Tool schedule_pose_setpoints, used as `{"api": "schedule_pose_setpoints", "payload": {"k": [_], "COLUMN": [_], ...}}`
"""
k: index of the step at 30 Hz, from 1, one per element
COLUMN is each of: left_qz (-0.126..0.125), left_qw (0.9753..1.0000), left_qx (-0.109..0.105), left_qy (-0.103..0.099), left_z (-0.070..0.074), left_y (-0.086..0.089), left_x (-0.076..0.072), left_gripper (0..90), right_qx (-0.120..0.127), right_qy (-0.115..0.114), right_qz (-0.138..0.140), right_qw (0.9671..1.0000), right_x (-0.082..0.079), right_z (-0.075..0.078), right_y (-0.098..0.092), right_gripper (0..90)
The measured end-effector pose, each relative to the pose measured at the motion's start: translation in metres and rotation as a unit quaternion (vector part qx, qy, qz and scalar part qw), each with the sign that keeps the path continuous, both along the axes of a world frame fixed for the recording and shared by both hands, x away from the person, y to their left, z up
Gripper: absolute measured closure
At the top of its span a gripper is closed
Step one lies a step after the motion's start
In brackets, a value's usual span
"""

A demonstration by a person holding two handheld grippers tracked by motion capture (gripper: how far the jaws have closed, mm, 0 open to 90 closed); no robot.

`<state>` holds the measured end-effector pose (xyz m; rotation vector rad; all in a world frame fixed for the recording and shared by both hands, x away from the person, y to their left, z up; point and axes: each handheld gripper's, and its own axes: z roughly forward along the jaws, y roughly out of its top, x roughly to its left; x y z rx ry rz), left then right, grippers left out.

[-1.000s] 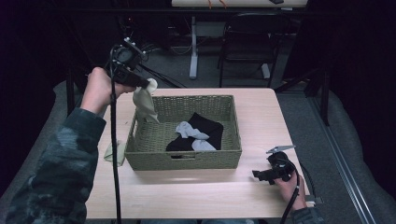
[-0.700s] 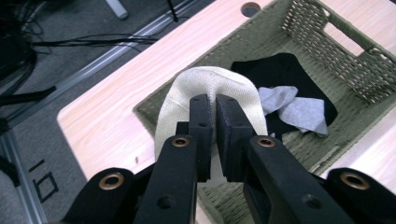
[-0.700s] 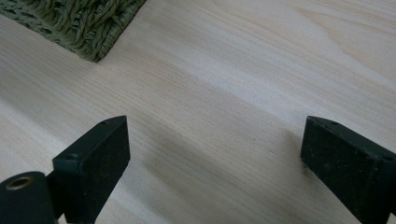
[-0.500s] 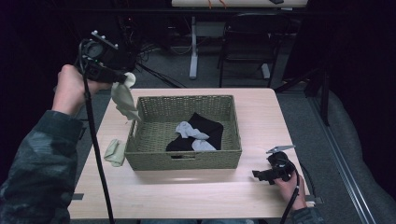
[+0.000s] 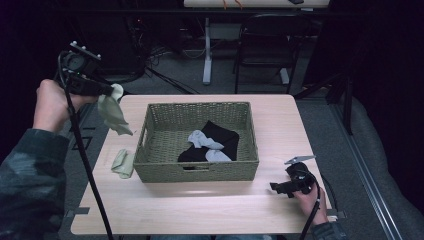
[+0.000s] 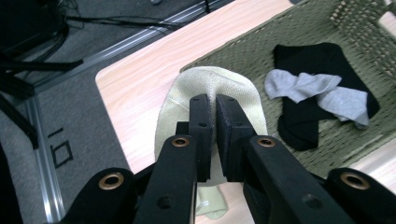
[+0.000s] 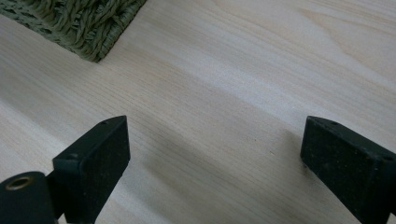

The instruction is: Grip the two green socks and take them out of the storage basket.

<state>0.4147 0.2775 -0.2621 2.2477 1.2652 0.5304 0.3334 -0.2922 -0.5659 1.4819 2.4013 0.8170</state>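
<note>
The worktop (image 5: 280, 125) was a pale wooden one, with a chair (image 5: 265, 45) on the grey floor (image 5: 170, 80) beyond its far edge. A green woven basket (image 5: 197, 172) sat near the middle of the worktop, nearer its left side. Inside the basket lay a black sock (image 5: 222, 137) with a grey sock (image 5: 205, 142) draped across it, the two touching.

The left tool (image 5: 107, 92) was held high, above the worktop's far left corner and to the left of the basket. Its jaws were pinched nearly together on a pale green sock (image 5: 114, 114), which hung down from them clear of the worktop and outside the basket's left wall. In the left gripper view the same pale green sock (image 6: 180, 112) bulged out around the closed jaw tips. A second pale green sock (image 5: 122, 162) lay flat on the worktop, just beside the basket's near left corner.

The right tool (image 5: 280, 187) rested low on the worktop near its near right edge, to the right of the basket. Its jaws stood wide apart with nothing between them but bare wood.
</note>
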Motion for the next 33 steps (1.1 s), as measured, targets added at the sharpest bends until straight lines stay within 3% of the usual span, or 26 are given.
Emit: {"api": "schedule_pose_setpoints", "payload": {"k": [12,19,30,33], "left_qz": [0.033,0.042,0.053,0.060], "left_qw": [0.9992,0.9980,0.9955,0.9939], "left_qx": [-0.006,-0.013,-0.021,-0.028], "left_qy": [0.021,0.046,0.076,0.089], "left_z": [-0.033,-0.067,-0.109,-0.129], "left_y": [0.024,0.032,0.037,0.039], "left_x": [0.001,0.003,0.006,0.009], "left_gripper": [85.1,85.1,85.1,85.1], "right_qx": [-0.001,-0.001,-0.003,-0.003], "right_qy": [0.000,-0.001,-0.001,-0.003], "right_qz": [0.000,0.000,-0.001,-0.001], "right_qw": [1.0000,1.0000,1.0000,1.0000], "right_x": [0.000,0.000,0.000,0.000], "right_z": [0.000,0.000,0.000,0.000], "right_y": [0.000,0.000,0.001,0.001], "right_gripper": [7.6,7.6,7.7,7.6]}}
